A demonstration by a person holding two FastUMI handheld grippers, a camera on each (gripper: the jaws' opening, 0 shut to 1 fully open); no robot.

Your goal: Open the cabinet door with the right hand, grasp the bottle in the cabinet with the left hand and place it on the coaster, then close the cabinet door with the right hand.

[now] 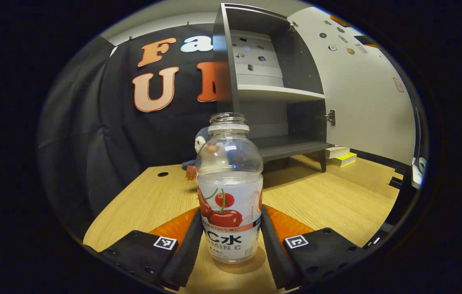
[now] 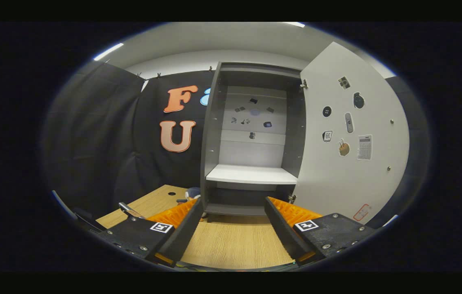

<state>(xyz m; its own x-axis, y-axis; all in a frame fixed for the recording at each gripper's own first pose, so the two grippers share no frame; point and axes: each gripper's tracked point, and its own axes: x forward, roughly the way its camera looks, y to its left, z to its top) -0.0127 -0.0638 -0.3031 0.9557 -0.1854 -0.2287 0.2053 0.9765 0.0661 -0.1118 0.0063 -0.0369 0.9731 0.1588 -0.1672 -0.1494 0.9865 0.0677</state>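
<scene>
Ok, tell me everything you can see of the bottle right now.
The bottle is clear plastic, capless and apparently empty, with a threaded neck and a wrap label printed with cherries. It stands upright on the wooden table, out of the open cabinet, between the two fingers of the left tongs, which flank its labelled lower half closely; whether they press on it is unclear. A round coaster-like disc seems to show under its base.

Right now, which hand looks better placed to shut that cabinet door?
Right. The right gripper is open, empty and faces the open cabinet door; the left gripper has its jaws around the bottle.
</scene>
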